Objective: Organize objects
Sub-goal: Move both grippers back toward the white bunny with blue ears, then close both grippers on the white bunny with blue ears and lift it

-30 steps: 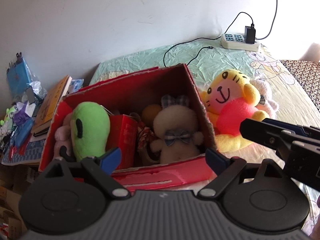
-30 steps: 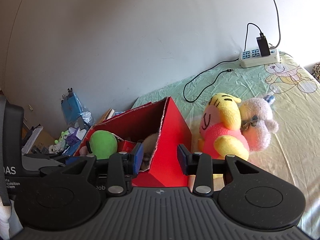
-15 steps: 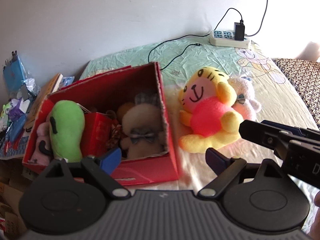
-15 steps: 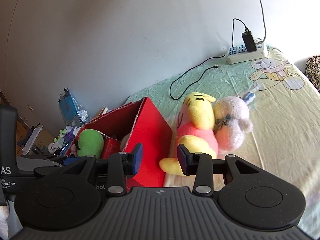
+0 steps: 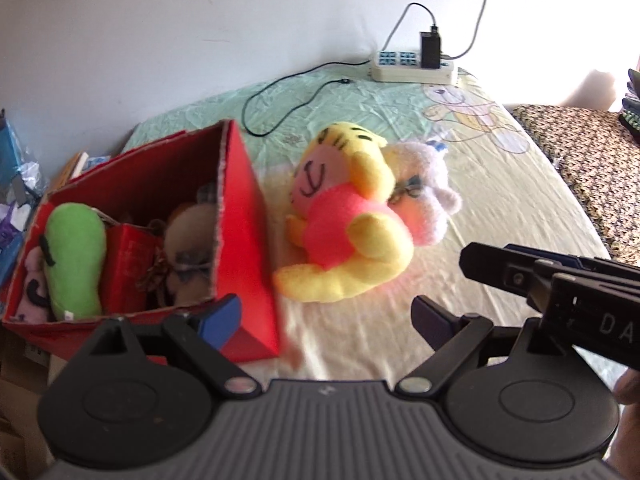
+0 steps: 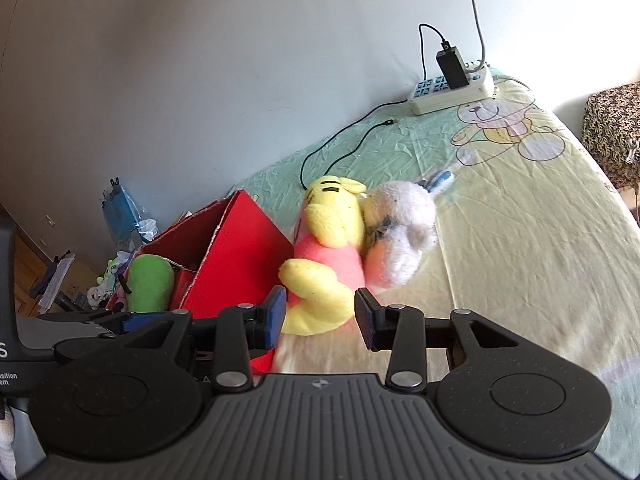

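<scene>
Bedsheet (image 5: 500,184) in pale green and yellow, printed with a cartoon bear, covers the mattress. At its left edge sits the red cardboard box (image 5: 240,240), already stocked with a green plush (image 5: 74,256), a beige bear with a bow (image 5: 188,248) and a small red carton (image 5: 128,268), so part of the tidying looks done. Still out on the sheet, just right of the box, lies the yellow tiger plush (image 6: 328,256) in a pink shirt with a pale lilac plush (image 6: 400,236) pressed against it; both seem left to pack. Left gripper (image 5: 326,316) stands wide, holding nothing. Right gripper (image 6: 320,316), narrower but also empty, points at the tiger's foot.
</scene>
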Demonstrator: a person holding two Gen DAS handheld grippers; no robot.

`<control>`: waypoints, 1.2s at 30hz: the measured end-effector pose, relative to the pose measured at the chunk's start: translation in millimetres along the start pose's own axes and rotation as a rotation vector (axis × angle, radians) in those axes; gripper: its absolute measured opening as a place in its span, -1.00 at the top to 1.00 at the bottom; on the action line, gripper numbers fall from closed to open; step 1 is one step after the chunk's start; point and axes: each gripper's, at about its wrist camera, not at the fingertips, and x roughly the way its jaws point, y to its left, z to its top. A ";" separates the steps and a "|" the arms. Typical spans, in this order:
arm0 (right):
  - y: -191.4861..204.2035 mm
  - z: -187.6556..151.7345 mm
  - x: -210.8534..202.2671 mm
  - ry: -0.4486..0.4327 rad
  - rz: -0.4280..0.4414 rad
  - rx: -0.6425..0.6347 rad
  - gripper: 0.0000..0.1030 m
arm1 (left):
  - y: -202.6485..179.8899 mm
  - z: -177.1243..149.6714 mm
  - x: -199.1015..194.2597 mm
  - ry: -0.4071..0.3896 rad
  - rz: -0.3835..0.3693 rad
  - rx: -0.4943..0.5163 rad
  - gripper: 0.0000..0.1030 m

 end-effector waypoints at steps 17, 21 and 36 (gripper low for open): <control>-64.5 11.5 41.1 0.107 -0.010 0.186 0.19 | -37.2 -14.1 47.4 0.004 -0.181 0.082 -0.77; -68.8 17.8 65.7 0.143 -0.003 0.197 0.19 | -37.9 -16.5 68.7 0.046 -0.215 0.087 -0.77; -82.5 27.3 120.3 0.183 0.018 0.330 0.39 | -23.1 -14.7 85.1 0.068 -0.267 0.086 -0.77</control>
